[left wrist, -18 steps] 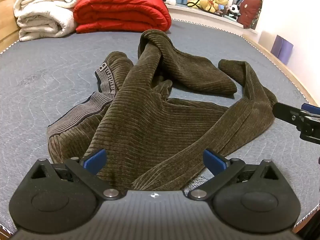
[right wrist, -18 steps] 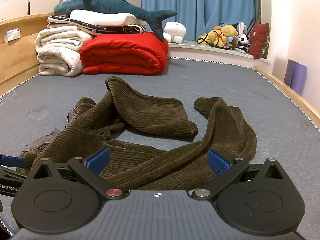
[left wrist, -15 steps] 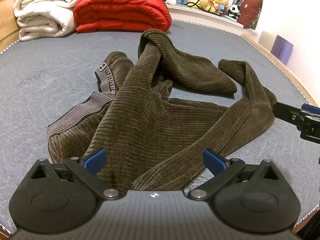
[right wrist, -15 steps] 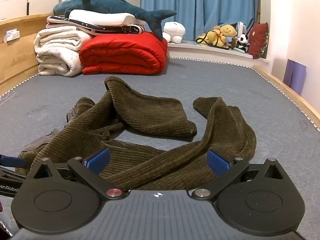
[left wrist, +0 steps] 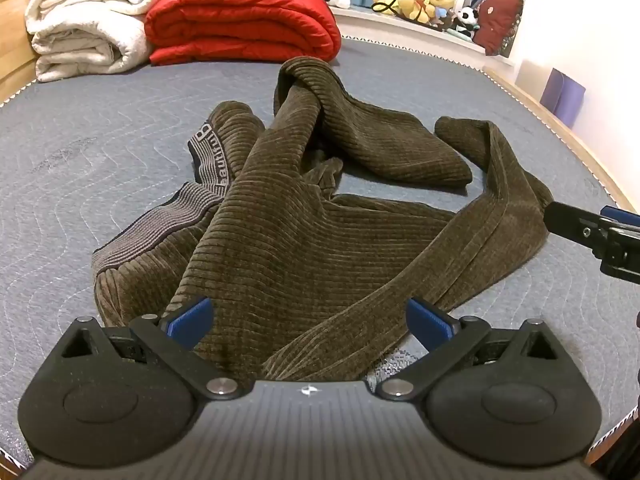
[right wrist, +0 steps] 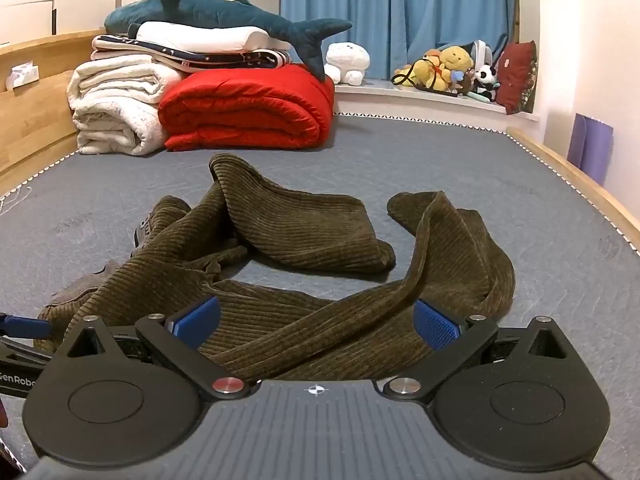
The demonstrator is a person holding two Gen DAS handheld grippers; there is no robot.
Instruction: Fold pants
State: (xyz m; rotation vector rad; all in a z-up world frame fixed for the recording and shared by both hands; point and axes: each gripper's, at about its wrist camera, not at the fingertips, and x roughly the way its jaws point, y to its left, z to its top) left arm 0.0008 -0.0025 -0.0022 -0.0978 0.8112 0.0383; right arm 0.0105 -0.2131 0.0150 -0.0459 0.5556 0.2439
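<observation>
Brown corduroy pants [left wrist: 312, 232] lie crumpled on the grey quilted mattress [left wrist: 92, 160], the grey waistband [left wrist: 160, 224] at the left and both legs twisted toward the right. They also show in the right wrist view [right wrist: 304, 312]. My left gripper [left wrist: 310, 322] is open and empty, just above the near edge of the pants. My right gripper [right wrist: 316, 322] is open and empty over the near leg fold. The right gripper also shows at the right edge of the left wrist view [left wrist: 592, 236], beside the bent leg.
A folded red duvet [right wrist: 248, 116], white blankets [right wrist: 116, 112] and a blue shark plush [right wrist: 224, 16] are stacked at the far end. Stuffed toys [right wrist: 452, 68] sit on the window ledge. A wooden bed rim [right wrist: 576, 180] runs along the right.
</observation>
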